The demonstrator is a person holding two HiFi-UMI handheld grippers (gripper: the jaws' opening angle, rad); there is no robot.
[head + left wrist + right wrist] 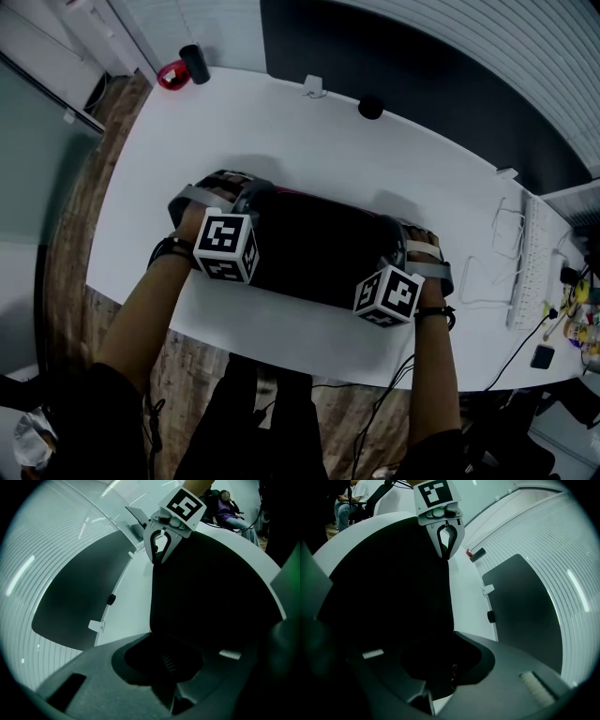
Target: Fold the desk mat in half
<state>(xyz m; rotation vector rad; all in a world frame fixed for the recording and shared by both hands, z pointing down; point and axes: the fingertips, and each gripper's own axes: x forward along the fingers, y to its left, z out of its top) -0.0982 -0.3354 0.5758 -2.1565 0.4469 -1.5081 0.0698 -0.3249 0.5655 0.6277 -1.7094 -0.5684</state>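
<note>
The person's bare forearms [141,319] reach down over the near rim of the white rounded table [281,131]. Just past them, the left gripper [446,554] and the right gripper [157,559], each with a black-and-white marker cube, have their jaws pressed together on one long edge of the black flexible desk mat [319,248], one near each end. The mat lies doubled over between them in the middle of the table, and its upper layer looks humped, not flat.

The main risk is probably spring-back: if the mat is let go before the fold is pressed down, the top layer may flip open. If one end is lowered first, the edges would likely skew. A sideways tug could drag the whole mat across the smooth top.

Further off, a white keyboard [527,262] and a black cylinder [195,64] stand well clear.
</note>
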